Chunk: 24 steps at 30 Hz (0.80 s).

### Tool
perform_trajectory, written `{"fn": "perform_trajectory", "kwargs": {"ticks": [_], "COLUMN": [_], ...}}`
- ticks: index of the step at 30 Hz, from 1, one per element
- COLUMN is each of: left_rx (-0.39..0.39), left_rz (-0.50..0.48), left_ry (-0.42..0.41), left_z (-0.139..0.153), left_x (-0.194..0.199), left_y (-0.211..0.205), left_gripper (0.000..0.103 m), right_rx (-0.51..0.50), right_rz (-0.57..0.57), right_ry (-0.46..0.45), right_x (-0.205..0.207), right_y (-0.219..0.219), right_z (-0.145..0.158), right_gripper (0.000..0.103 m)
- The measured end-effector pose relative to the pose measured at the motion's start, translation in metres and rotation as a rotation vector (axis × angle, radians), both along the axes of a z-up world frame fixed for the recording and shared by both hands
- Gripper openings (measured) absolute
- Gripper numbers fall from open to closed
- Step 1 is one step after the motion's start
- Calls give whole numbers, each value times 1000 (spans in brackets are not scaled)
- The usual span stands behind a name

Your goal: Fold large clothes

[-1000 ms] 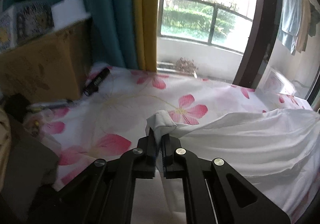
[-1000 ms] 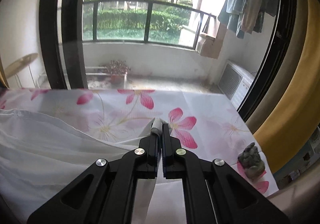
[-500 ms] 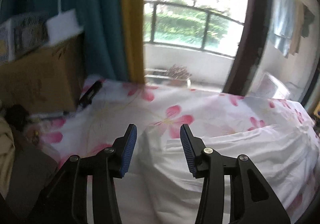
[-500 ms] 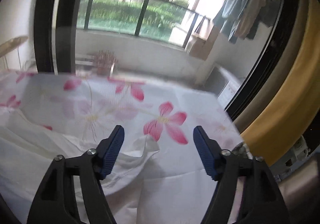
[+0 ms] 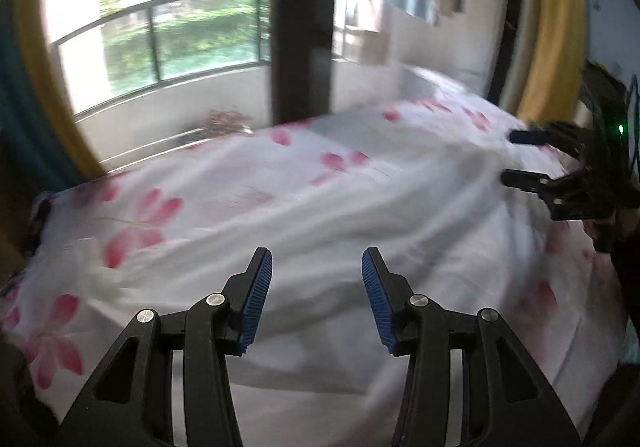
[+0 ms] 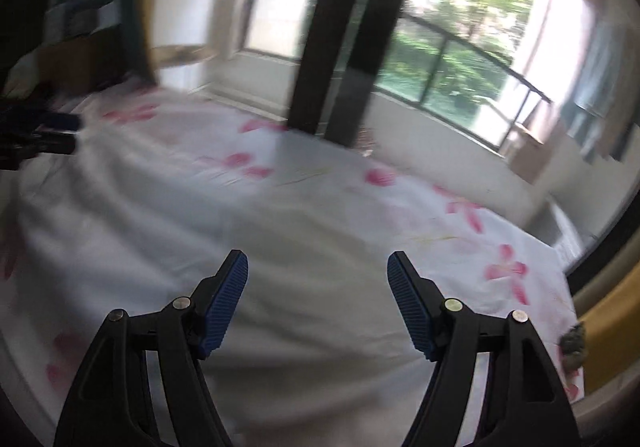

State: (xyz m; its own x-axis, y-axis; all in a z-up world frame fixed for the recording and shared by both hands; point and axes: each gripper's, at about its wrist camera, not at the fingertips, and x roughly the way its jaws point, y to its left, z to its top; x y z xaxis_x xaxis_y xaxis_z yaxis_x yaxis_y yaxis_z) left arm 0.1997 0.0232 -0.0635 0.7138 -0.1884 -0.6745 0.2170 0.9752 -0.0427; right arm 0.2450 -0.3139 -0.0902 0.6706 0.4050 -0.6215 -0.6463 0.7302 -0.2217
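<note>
Now both hand-held grippers stand open and empty, whereas a second ago each was pinched shut on a corner of the white garment. The left hand-held gripper has its blue pads well apart at the bottom centre of the left wrist view, with nothing between them. The right hand-held gripper is spread wider still at the bottom of its own view, also holding nothing. The jaws of both have just been opening.

The white garment lies loose across the middle of the frame on the bed sheet printed with pink flowers, no longer lifted at its corners. Both views have swung sideways since then, and both are blurred.

In the left wrist view the right hand-held gripper shows at the right edge, above the cloth. A dark window post rises at upper centre, with a balcony railing to its left and a yellow curtain at upper right. A small grey-green object sits at the sheet's edge at lower right of the right wrist view.
</note>
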Motion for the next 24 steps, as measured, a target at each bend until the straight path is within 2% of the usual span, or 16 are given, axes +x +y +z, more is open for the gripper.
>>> {"fn": "perform_trajectory", "kwargs": {"ticks": [6,9,10,11,13,14,16,20,24], "left_rx": [65,108,121,134,149,151,149,131,192], "left_rz": [-102,-123,-128,-136,-162,-172,-186,-228,-223], "left_ry": [37,63,70,74,74,74,80,79,108], "left_z": [-9,-16,-18,-18,-17,-17,-15,-9,-17], "left_x": [-1,5,7,8,6,6,7,6,11], "left_y": [-25,-30,-32,-33,-35,-36,-36,-38,-39], "left_gripper": [50,50,50,50,50,50,50,50,50], "right_rx": [-52,-72,-71,-70,-72,-74,-71,-88,-80], "right_rz": [97,89,87,84,69,66,61,72,149], "right_ry": [26,27,31,38,45,42,30,-4,-5], "right_x": [-18,-14,-12,-9,-4,-2,2,7,-2], "right_y": [5,4,6,7,9,9,11,16,13], "right_z": [-9,-12,-13,-13,-12,-11,-9,-2,5], "right_gripper": [72,69,58,43,27,15,1,0,0]}}
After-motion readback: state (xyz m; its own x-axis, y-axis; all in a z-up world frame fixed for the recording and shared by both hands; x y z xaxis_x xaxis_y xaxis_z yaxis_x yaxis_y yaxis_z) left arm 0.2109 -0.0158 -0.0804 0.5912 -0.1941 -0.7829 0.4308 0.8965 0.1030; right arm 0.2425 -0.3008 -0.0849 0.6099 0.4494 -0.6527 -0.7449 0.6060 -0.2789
